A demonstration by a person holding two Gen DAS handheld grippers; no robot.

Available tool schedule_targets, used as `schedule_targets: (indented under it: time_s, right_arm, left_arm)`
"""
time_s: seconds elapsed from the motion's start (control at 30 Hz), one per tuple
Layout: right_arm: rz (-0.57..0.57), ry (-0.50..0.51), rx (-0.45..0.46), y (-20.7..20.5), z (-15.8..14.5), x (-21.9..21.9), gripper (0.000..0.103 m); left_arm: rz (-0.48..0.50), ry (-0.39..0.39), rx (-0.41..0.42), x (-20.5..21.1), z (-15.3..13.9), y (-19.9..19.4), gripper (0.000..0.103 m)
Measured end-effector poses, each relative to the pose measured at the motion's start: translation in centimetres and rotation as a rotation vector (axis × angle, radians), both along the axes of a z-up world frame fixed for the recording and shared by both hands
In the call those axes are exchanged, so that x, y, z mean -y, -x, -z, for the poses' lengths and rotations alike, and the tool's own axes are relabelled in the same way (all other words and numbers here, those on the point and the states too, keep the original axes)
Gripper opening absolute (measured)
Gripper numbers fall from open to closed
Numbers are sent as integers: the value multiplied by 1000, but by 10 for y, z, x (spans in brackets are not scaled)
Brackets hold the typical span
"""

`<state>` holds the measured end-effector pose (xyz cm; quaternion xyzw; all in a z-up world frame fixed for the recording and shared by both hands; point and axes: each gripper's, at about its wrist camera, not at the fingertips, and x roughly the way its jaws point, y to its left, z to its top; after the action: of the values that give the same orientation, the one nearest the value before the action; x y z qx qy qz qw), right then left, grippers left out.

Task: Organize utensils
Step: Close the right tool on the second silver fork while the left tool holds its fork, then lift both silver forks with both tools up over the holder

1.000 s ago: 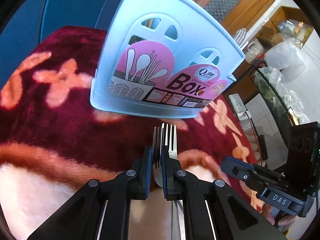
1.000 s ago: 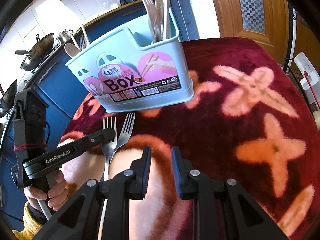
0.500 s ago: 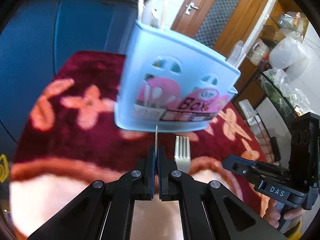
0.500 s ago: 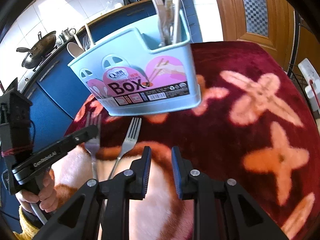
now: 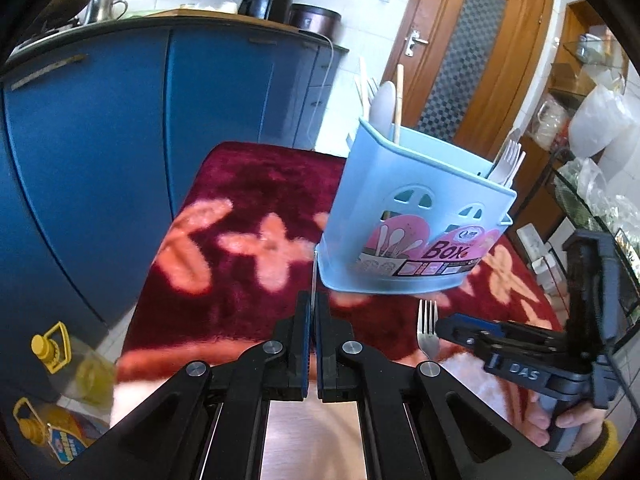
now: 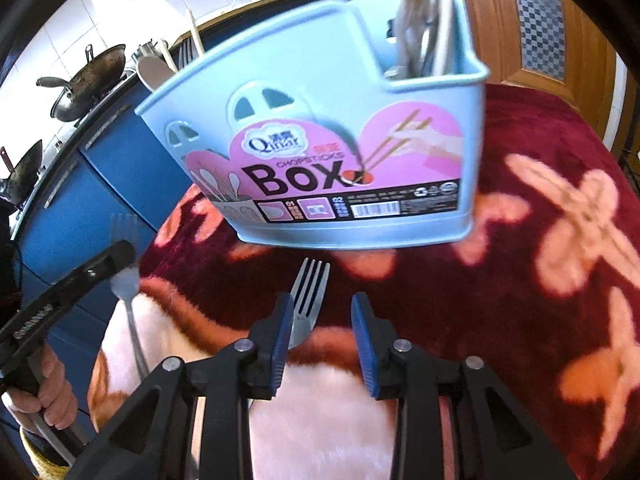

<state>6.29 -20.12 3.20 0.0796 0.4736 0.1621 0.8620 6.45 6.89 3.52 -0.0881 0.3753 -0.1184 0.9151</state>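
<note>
The table is covered by a dark red plush cloth with pale orange flower shapes. A light blue utensil box labelled "BOX" stands on it at the far side, upright, holding pale spoons, forks and chopsticks in its compartments. Blue cabinets run behind and to the left. Woks sit on the far counter in the right wrist view. Two yellow-capped oil bottles stand on the floor, near left. A wooden door is at the far right.

Left claw: clenched on a fork. In its own view the fork appears edge-on as a thin line between the pads, the tip reaching toward the lower left corner of the box. In the right wrist view the fork is raised off the cloth, tines up, with the handle hanging below the claw.

Right claw: spread apart and empty. A second fork lies flat on the cloth in front of the box, tines toward the box. Its neck lies between the blue pads; whether the left pad touches it cannot be determined.
</note>
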Motion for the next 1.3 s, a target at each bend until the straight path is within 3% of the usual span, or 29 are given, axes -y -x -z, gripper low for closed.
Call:
schedule_targets:
  time_s: [0.33, 0.4, 0.43, 0.57, 1.3]
  right_arm:
    - [-8, 16, 23, -7, 7, -12, 35]
    - [-16, 12, 30, -6, 6, -12, 26]
    - [-22, 0, 30, -5, 6, -12, 13]
    - [-30, -24, 53, 2, -1, -11, 6]
    - [118, -39, 319, 54, -82, 32, 2]
  left_arm:
    - [-29, 13, 15, -11, -1, -3, 1]
    - [-33, 10, 24, -11, -3, -2, 1]
    - [-34, 7, 29, -11, -5, -1, 1]
    - [-33, -3, 48, -8, -10, 3, 1]
    - [-4, -7, 185, 8, -50, 31, 1]
